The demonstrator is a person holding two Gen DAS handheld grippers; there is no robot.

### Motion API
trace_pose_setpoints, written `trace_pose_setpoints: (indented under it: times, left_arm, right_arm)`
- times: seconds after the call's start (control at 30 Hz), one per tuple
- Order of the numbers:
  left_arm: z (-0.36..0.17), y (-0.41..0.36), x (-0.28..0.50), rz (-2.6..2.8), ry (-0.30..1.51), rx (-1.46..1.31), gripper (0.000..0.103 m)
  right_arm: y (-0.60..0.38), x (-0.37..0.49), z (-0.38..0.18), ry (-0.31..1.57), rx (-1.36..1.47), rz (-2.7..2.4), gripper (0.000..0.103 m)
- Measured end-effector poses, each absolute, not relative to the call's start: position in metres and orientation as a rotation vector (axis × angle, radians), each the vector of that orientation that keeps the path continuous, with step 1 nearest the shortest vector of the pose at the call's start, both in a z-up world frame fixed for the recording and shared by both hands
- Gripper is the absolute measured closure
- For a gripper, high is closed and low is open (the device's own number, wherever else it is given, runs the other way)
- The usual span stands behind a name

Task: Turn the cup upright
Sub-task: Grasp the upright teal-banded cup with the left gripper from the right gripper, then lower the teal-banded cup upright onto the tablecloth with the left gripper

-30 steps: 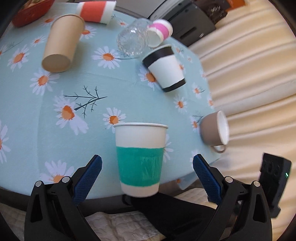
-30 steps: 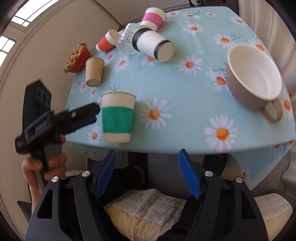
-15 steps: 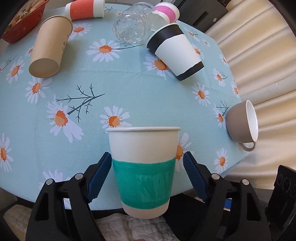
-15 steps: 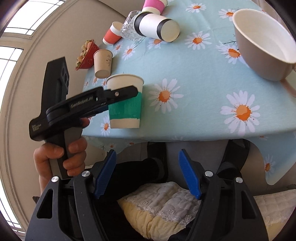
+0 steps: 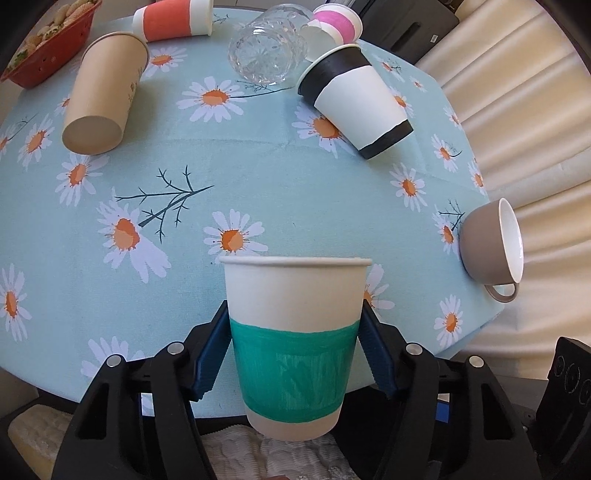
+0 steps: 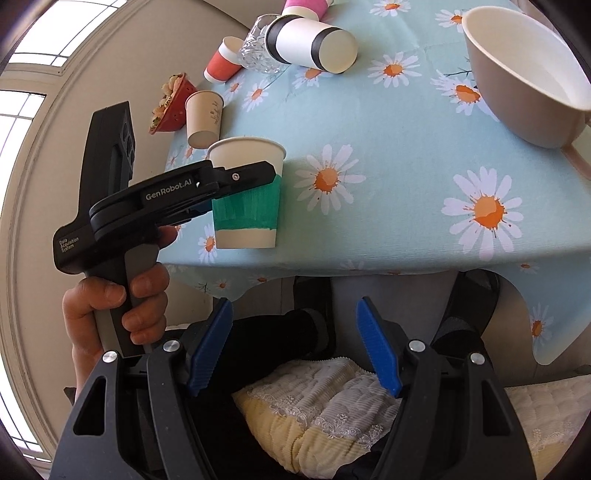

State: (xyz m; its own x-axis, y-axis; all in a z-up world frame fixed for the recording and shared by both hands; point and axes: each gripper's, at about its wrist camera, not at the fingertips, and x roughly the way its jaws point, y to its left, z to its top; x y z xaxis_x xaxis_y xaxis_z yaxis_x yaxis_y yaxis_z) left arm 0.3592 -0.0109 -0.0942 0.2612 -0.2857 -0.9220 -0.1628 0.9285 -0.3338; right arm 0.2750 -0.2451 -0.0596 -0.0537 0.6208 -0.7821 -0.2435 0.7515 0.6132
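Your left tool (image 5: 295, 343) has its blue pads (image 5: 212, 354) pressed against both sides of the green-banded paper cup (image 5: 295, 343), which stands upright, mouth up, at the near edge of the worktop (image 5: 258, 177); in the right wrist view that cup (image 6: 246, 195) rests with its base on the daisy-print cloth, right at the near left corner. Your right tool (image 6: 293, 347) hangs below the worktop edge with its fingers spread wide and nothing between them (only the quilted cushion (image 6: 325, 391) lies behind them). Farther back on the worktop, a plain brown paper cup (image 5: 101, 92) lies on its side at the far left, with a red-banded cup (image 5: 171, 22) also on its side just beyond it. A cut-glass tumbler (image 5: 267, 51) lies on its side near the far middle, touching or nearly touching a black-and-white paper cup (image 5: 356, 99) that lies tilted with its base toward you. A pink-banded cup (image 5: 338, 24) lies behind those two. At the right edge, a taupe ceramic mug (image 5: 491, 247) lies on its side, mouth facing right. A red bowl of snacks (image 5: 48, 44) sits at the far left corner.
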Motion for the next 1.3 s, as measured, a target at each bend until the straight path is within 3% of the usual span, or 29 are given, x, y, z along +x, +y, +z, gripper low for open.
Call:
trace_pose_setpoints:
  times: [0.63, 1.3]
  left_arm:
    - [-0.036, -0.023, 0.283, -0.059, 0.826, -0.259, 0.039]
    - [-0.066, -0.045, 0.252, 0.156, 0.422, -0.136, 0.039]
  right_arm:
    - [-0.244, 0.279, -0.043, 1.423, 0.332, 0.739, 0.034]
    - [-0.263, 0.281, -0.035, 1.421, 0.361, 0.760, 0.034]
